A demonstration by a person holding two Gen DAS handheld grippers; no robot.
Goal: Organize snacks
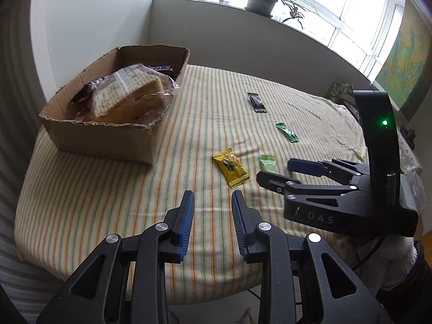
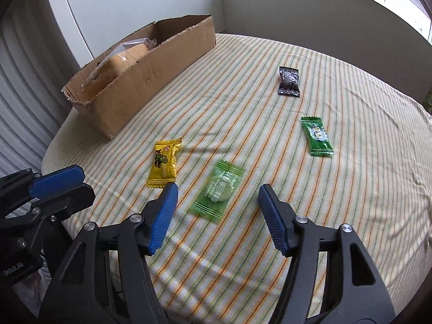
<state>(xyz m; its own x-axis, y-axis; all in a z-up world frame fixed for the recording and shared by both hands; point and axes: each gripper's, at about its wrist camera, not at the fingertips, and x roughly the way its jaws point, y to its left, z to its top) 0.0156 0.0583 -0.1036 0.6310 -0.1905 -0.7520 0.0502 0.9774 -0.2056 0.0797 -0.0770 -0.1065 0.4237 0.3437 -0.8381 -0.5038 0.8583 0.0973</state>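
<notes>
A torn cardboard box (image 1: 102, 137) (image 2: 151, 81) at the table's far left holds a clear bag of wafers (image 1: 129, 94) and dark wrapped bars. Loose on the striped cloth lie a yellow packet (image 1: 230, 168) (image 2: 163, 163), a light green packet (image 1: 267, 163) (image 2: 217, 190), a dark green packet (image 1: 287, 132) (image 2: 317, 136) and a black packet (image 1: 257, 102) (image 2: 289, 81). My right gripper (image 2: 219, 187) (image 1: 274, 169) is open, its fingers straddling the light green packet from just above. My left gripper (image 1: 212, 194) (image 2: 85, 181) hovers short of the yellow packet, narrowly open with nothing between its pads.
The round table's cloth (image 1: 108, 202) drops off at the near edge. White walls stand behind the box. A potted plant (image 1: 262, 0) sits on the windowsill, and a green carton (image 1: 338, 91) is at the far right edge of the table.
</notes>
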